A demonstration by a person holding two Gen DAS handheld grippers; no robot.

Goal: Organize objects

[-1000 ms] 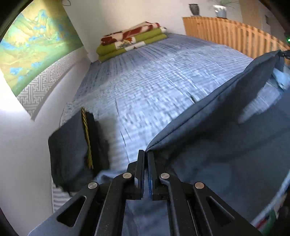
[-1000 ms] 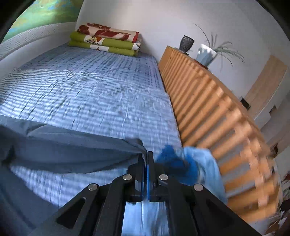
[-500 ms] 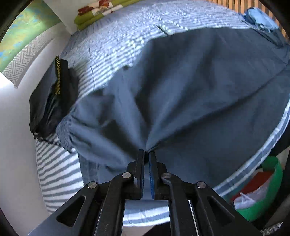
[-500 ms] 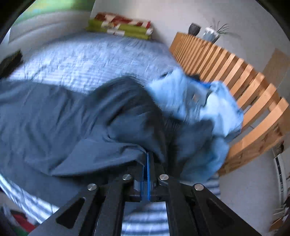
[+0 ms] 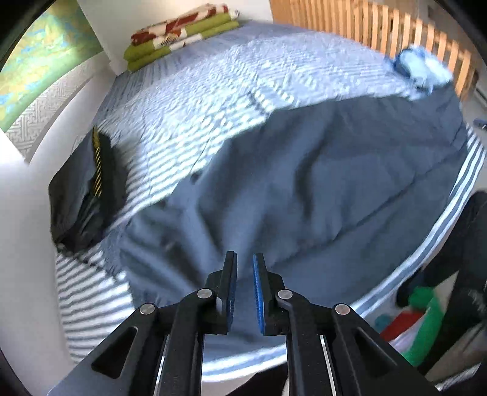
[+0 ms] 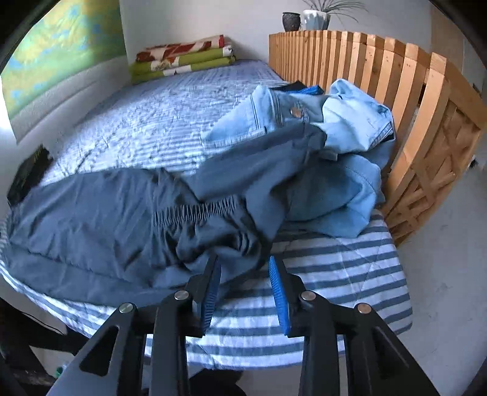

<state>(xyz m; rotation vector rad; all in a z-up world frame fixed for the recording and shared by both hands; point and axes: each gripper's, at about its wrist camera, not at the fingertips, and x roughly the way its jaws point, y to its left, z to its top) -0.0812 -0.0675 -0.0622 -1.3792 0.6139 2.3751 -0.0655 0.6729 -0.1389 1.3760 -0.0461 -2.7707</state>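
Ahead of both grippers, no readable writing, brand or label anywhere; only a metal button on the jeans (image 6: 307,121) and a yellow-striped band on the black garment (image 5: 88,189).

Below and ahead: a bed (image 6: 334,268) under a blue-and-white striped cover, sunlit in bands. At its far end, folded blankets (image 6: 182,58) in green, red and white. Along the right side, a slatted wooden rail (image 6: 395,91), topped far back by a dark vase (image 6: 291,21) and a potted plant (image 6: 319,15). On the left wall, a green-and-yellow landscape painting (image 5: 39,79). Low to the right of the left gripper, off the bed's edge, a green bin (image 5: 426,319) with red and white contents.

Just beyond the left gripper (image 5: 245,271): dark blue trousers (image 5: 304,189), spread flat across the bed's near end. Jaws just been opening, parted slightly, with nothing pinched between the blue pads; cloth released, lying under and ahead of the tips.

Right gripper (image 6: 245,277): jaws also just been opening, wider apart, empty. Bunched waistband (image 6: 194,210) just ahead of the tips, slightly left, with a fold of cloth close to the left finger. Further ahead and right, jeans heaped against the rail, with the trousers' far end draped over them. Far left of both, near the wall, the black garment.
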